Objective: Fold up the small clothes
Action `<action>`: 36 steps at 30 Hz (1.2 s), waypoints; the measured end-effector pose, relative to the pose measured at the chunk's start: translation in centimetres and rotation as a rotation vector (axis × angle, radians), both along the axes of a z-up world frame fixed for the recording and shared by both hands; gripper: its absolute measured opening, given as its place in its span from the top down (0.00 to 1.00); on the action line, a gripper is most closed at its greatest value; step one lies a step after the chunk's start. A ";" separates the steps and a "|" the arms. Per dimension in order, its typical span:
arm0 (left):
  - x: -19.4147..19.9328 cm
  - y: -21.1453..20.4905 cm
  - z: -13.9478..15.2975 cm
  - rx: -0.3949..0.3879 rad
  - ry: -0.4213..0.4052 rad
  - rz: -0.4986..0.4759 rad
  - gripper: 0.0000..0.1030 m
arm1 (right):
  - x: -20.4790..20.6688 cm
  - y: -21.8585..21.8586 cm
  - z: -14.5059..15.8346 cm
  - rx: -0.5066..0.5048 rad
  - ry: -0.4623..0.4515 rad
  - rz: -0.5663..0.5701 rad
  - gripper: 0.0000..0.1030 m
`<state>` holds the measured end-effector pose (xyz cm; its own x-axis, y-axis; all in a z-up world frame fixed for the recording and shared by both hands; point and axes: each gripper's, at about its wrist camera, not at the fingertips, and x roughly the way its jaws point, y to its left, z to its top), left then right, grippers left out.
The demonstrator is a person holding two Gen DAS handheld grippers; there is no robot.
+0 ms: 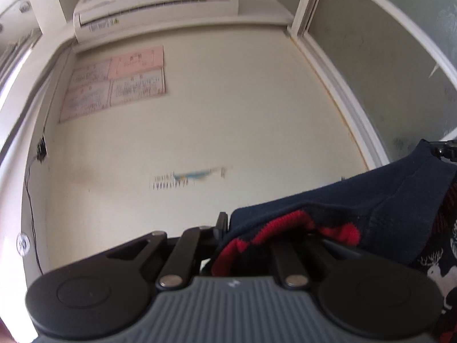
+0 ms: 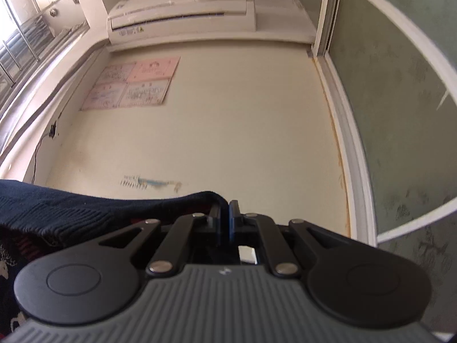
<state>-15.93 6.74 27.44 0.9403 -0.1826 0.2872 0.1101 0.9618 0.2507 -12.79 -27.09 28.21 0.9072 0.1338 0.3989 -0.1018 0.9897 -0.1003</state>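
In front of a cream wall (image 1: pixel 242 114), both grippers point upward and hold a small navy sweater (image 1: pixel 357 200) stretched between them in the air. The left gripper (image 1: pixel 225 225) is pinching one edge of the sweater: the cloth bunches over its fingers, showing a red and dark striped band and, lower at the right, white reindeer figures. One finger shows at the left of the cloth; the other is hidden under it. The right gripper (image 2: pixel 227 220) has its fingers pressed together on the sweater's (image 2: pixel 85 208) other edge, where the navy hem curls over the fingertips and runs off to the left. High on the wall hangs a white air conditioner (image 2: pixel 182 11), and below it a block of four pink and pale posters (image 2: pixel 134 85). A frosted glass panel in a white frame (image 2: pixel 385 100) stands to the right.
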 end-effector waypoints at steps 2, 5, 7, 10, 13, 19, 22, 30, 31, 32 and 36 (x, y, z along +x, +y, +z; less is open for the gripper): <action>3.5 0.1 -2.2 -0.004 0.114 0.028 0.91 | 4.0 0.5 -2.0 -0.002 0.104 -0.001 0.92; 10.2 -0.2 -6.4 -0.018 0.325 0.094 0.91 | 11.9 1.4 -6.1 0.003 0.325 0.032 0.92; 15.9 -0.5 -10.7 -0.043 0.502 0.161 0.90 | 17.6 2.8 -10.0 -0.016 0.491 0.034 0.90; 23.4 -0.9 -18.2 0.003 0.781 0.249 0.77 | 24.2 4.7 -17.4 -0.108 0.738 -0.047 0.74; 25.1 0.7 -24.8 -0.024 0.980 0.292 0.75 | 23.9 3.2 -22.1 -0.124 0.866 -0.063 0.73; 20.8 4.9 -26.3 -0.064 0.918 0.291 0.63 | 16.9 -2.8 -24.8 0.007 0.994 0.016 0.48; 19.5 6.5 -25.7 -0.076 0.906 0.273 0.55 | 14.5 -3.7 -26.1 0.066 1.067 0.071 0.39; 19.1 7.3 -25.9 -0.101 0.894 0.281 0.52 | 11.8 0.5 -27.1 -0.198 1.015 -0.022 0.91; 19.2 7.5 -25.8 -0.111 0.895 0.282 0.52 | 11.6 0.5 -26.3 -0.248 0.969 -0.065 0.92; 19.2 7.6 -25.7 -0.117 0.892 0.281 0.52 | 11.8 0.2 -25.3 -0.291 0.918 -0.133 0.92; 19.6 7.6 -25.5 -0.116 0.879 0.276 0.52 | 16.4 -3.7 -22.6 -0.488 0.745 -0.497 0.91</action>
<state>3.63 14.39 1.97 0.8344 0.0653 -0.5473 -0.0213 0.9960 0.0864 3.58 -30.81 5.62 0.8997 -0.3286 -0.2874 0.1080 0.8054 -0.5828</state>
